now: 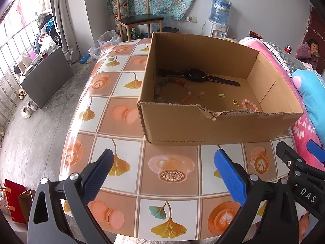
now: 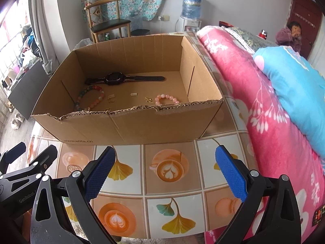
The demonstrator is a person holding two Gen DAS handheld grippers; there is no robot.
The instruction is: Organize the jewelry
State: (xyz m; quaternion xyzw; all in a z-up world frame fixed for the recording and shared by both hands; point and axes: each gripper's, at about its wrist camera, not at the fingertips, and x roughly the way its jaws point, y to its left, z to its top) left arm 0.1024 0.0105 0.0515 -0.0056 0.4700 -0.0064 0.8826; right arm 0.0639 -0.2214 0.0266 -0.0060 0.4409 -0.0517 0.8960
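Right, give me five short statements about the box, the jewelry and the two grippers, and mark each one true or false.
1. The black watch lies inside the cardboard box. True.
2. The left gripper holds the pink bead bracelet. False: it is open and empty; the bracelet lies in the box.
3. The multicoloured bead bracelet lies on the tablecloth outside the box. False: it lies in the box, near the watch.
4. The right gripper is open above the tablecloth. True.
5. The box has a closed lid. False: its top is open.
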